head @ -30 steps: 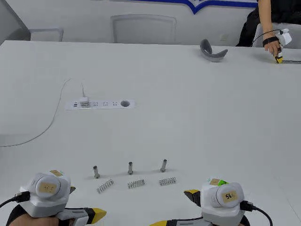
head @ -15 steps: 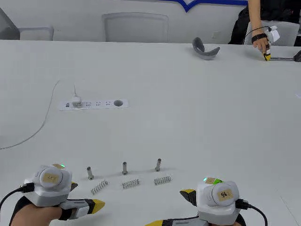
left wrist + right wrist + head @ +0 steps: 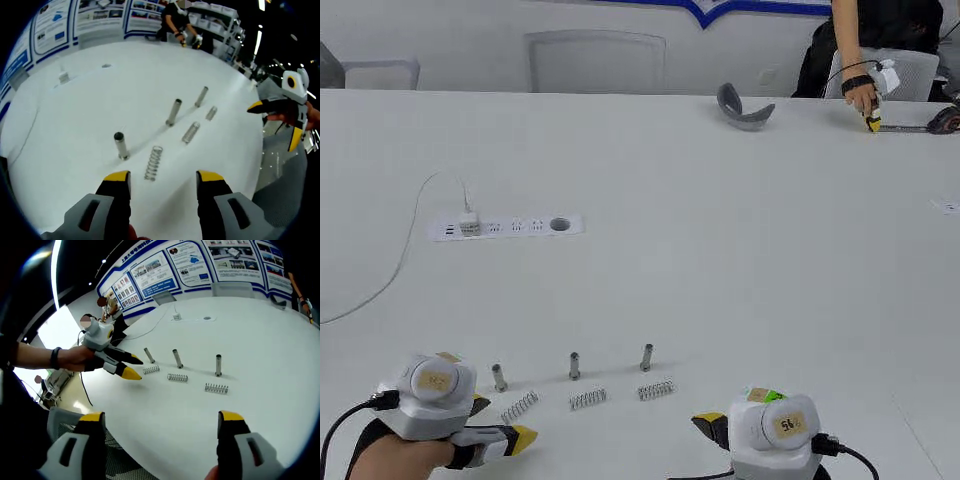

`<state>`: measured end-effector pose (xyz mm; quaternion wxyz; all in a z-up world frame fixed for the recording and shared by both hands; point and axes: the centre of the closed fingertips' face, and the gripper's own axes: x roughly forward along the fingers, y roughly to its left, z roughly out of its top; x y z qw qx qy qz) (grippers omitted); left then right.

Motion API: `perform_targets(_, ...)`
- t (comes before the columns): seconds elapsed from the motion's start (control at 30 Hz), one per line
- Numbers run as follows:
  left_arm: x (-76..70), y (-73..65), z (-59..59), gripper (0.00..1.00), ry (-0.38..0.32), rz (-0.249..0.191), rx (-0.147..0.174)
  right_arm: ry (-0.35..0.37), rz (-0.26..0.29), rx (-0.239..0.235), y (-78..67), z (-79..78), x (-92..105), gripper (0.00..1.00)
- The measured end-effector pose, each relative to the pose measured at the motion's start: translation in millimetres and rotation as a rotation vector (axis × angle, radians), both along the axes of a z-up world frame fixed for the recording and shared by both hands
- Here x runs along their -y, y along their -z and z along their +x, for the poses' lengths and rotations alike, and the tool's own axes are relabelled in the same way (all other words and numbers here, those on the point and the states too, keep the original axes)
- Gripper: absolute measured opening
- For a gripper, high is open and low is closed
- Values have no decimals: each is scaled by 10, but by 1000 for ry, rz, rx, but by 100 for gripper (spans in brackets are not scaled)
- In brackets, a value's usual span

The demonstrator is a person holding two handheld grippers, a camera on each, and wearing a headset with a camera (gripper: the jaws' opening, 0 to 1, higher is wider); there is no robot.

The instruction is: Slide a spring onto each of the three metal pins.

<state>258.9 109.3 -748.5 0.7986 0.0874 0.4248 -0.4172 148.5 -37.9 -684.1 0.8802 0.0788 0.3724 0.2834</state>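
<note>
Three short metal pins stand in a row near the front of the white table: left pin (image 3: 499, 377) (image 3: 120, 145), middle pin (image 3: 574, 366) (image 3: 174, 111), right pin (image 3: 646, 357) (image 3: 201, 96). A spring lies flat just in front of each: left spring (image 3: 520, 406) (image 3: 154, 162), middle spring (image 3: 587, 399) (image 3: 190, 132), right spring (image 3: 656, 390) (image 3: 216, 387). My left gripper (image 3: 502, 420) (image 3: 162, 177) is open, aimed at the left spring and close behind it. My right gripper (image 3: 710, 430) (image 3: 160, 420) is open and empty, right of the row and well back from it.
A white power strip (image 3: 505, 226) with a plugged cable lies mid-table on the left. A grey curved band (image 3: 740, 108) rests at the far side. Another person's hand (image 3: 865, 95) works at the far right corner. Chairs stand behind the table.
The head camera has swung, shifting the whole picture left. My left gripper has come a little closer to the left spring and pin. The right gripper keeps its place.
</note>
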Motion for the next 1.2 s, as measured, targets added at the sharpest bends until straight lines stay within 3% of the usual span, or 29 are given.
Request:
perform_targets(0.4, 40, 57, 100, 41, -16, -1, 2, 16, 3, -3, -2, -11, 22, 94)
perform_targets(0.53, 58, 74, 117, 36, -18, -1, 4, 21, 3, -4, 1, -13, 30, 94)
perform_targets(0.63, 73, 95, 104, 32, -21, -6, -14, 24, 4, -6, 8, -19, 31, 94)
perform_targets(0.8, 79, 130, 113, 28, -20, 4, -8, 20, 2, -9, 17, -30, 26, 94)
perform_targets(0.97, 69, 200, 126, 20, -12, 38, 4, 20, 6, -9, 18, -21, 28, 93)
perform_targets(1.1, 46, 195, 134, 12, 9, 79, 63, 19, 11, -10, 18, -18, 8, 93)
perform_targets(1.2, 50, 189, 122, 11, 7, 89, 61, 12, 11, -11, 24, -23, -12, 93)
